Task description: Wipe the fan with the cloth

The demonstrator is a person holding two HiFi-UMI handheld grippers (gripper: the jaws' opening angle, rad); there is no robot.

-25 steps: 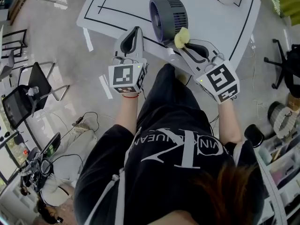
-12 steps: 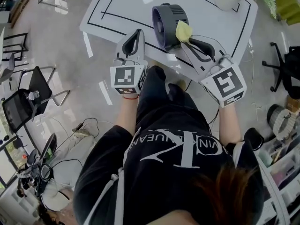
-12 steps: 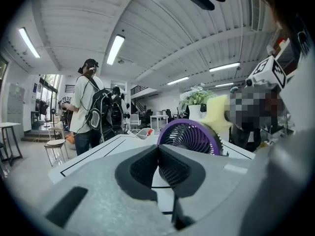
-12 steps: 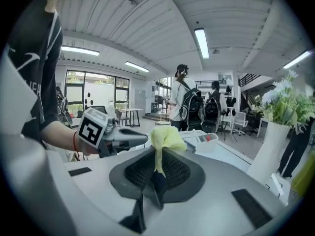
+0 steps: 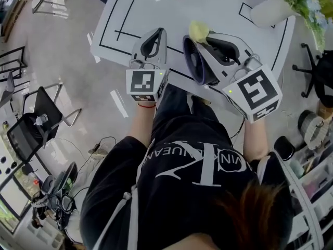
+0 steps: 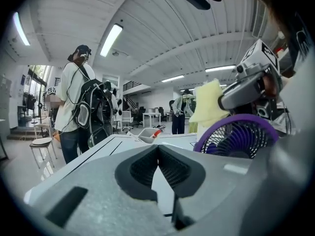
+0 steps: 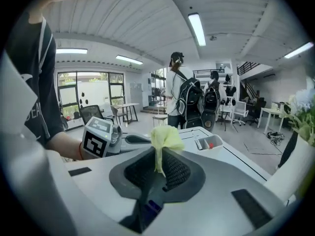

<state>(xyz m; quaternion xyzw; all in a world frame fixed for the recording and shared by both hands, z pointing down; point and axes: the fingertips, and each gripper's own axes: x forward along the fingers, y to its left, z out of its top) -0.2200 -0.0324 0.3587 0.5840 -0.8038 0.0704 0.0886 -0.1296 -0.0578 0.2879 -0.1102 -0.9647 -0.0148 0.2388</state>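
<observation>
1. Left gripper (image 6: 158, 147): jaws together with nothing between them. In the head view it (image 5: 157, 33) is over the near part of the table, left of the fan and apart from it.
2. Right gripper (image 7: 160, 154): jaws clamped on the cloth (image 7: 166, 135), which bunches up above the pads. In the head view this gripper (image 5: 206, 36) reaches across the top of the fan.
3. Cloth (image 5: 197, 31): pale yellow and crumpled, held at the jaw tips just past the fan's far rim. The left gripper view shows it (image 6: 208, 103) directly above that rim. Whether cloth and rim touch cannot be told.
4. Fan (image 5: 194, 62): small and round, dark with a purple rim, near the table's front edge. The right gripper partly covers it in the head view. Its grille (image 6: 237, 137) faces the left gripper view.
5. Table (image 5: 130, 14): white, marked with black lines.
6. Tray (image 7: 210, 142): shallow and white, on the table beyond the cloth, with a small red item inside.
7. Vase (image 5: 269, 9): white, with greenery, at the table's far right corner.
8. Person (image 6: 78, 104): standing beyond the table, wearing a cap and a backpack.
</observation>
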